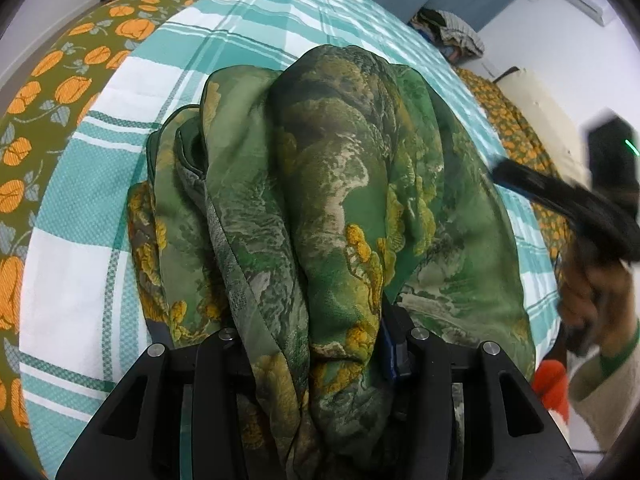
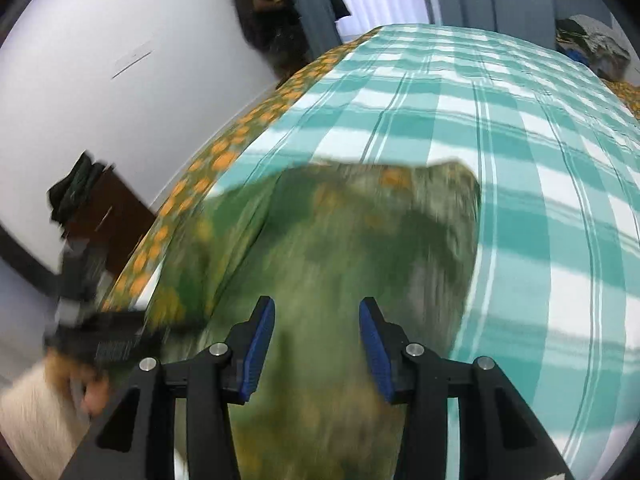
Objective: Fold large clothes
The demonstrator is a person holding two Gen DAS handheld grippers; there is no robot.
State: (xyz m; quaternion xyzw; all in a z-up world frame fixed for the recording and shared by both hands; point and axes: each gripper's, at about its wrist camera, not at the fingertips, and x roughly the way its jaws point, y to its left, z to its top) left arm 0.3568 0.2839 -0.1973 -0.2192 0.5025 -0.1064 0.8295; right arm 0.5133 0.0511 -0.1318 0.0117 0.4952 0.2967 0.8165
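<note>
My left gripper [image 1: 320,364] is clamped on a bunch of the green printed garment [image 1: 320,200]; my right gripper [image 2: 316,344] has its jaws apart w/ nothing between, just above the cloth. Garment lies heaped on the teal checked sheet [image 1: 80,260], over an orange-flower bedcover [image 1: 52,80]. Looks thin, light, prob slippery: I'd grab hems or corners, not mid-cloth. No readable labels or writing.

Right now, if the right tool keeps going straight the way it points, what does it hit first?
Most likely the green printed garment on the checked bedspread: it fills the view between the open right tool. Blur makes the depth uncertain.
</note>
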